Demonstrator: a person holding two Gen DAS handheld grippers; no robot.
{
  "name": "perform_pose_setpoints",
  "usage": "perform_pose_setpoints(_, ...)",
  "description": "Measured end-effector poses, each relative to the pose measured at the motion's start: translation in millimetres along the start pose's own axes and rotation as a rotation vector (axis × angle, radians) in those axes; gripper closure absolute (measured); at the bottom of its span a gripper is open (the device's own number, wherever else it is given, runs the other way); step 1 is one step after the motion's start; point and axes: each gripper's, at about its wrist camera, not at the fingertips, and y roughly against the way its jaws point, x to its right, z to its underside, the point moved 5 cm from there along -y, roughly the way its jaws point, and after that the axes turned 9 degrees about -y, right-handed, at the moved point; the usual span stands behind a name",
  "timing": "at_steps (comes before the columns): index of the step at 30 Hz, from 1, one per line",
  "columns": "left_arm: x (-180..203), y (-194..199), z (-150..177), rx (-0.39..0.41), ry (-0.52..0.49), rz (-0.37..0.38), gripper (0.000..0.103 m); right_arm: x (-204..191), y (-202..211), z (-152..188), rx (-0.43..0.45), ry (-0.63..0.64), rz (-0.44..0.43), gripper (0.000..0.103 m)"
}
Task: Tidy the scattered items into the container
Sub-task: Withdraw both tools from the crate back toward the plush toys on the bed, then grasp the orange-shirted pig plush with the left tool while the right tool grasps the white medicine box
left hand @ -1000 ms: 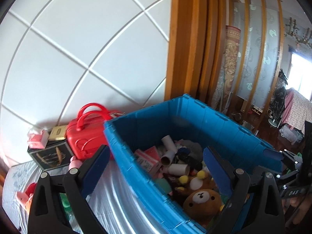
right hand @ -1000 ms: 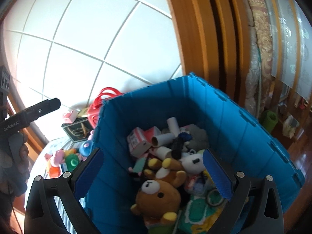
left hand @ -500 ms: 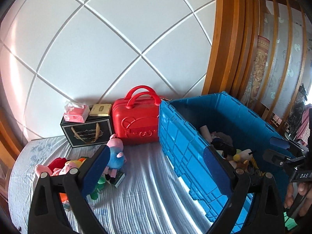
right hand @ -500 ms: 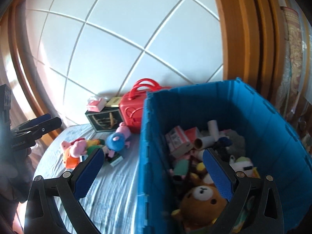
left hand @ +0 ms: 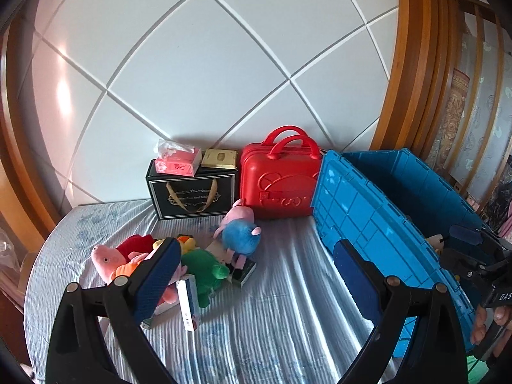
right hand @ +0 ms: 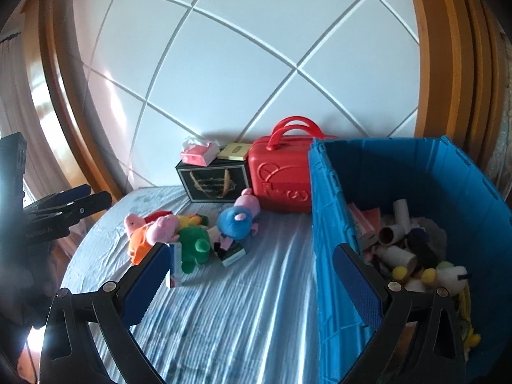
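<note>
Lying in a loose heap on the pale blue striped bedsheet (left hand: pixel 288 288) are soft plush toys (left hand: pixel 204 262): pink pigs, a green one, a blue-bodied one, with small cartons among them. The heap sits just ahead of the left gripper (left hand: pixel 256 275), toward its left finger. Both it and the right gripper (right hand: pixel 252 278) gape wide, holding nothing. The blue ribbed plastic crate (right hand: pixel 323 224), part-filled, stands right of the heap.

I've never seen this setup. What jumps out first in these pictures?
A big blue crate on the right, already holding plush toys and cardboard tubes. To its left, a bright red case stands against the white wall, and a heap of plush toys lies on the striped sheet. Both grippers gape empty.
</note>
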Motion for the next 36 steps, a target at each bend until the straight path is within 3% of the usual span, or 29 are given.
perform_pose_setpoints(10, -82, -13, 48, -0.087, 0.021, -0.079, 0.006, -63, -69, 46, -0.088, 0.022, -0.028, 0.0)
perform_pose_setpoints(20, -153, -53, 95, -0.173, -0.032, -0.139, 0.006, -128, -150, 86, -0.152, 0.037, -0.06, 0.0)
perform_pose_setpoints(29, -198, -112, 132, -0.263, -0.066, -0.123, 0.006, -180, -229, 131, -0.236, 0.089, -0.043, 0.0)
perform_pose_setpoints(36, -209, -153, 149, -0.3, -0.116, -0.081, 0.006, -189, -279, 158, -0.299, 0.085, 0.013, 0.0)
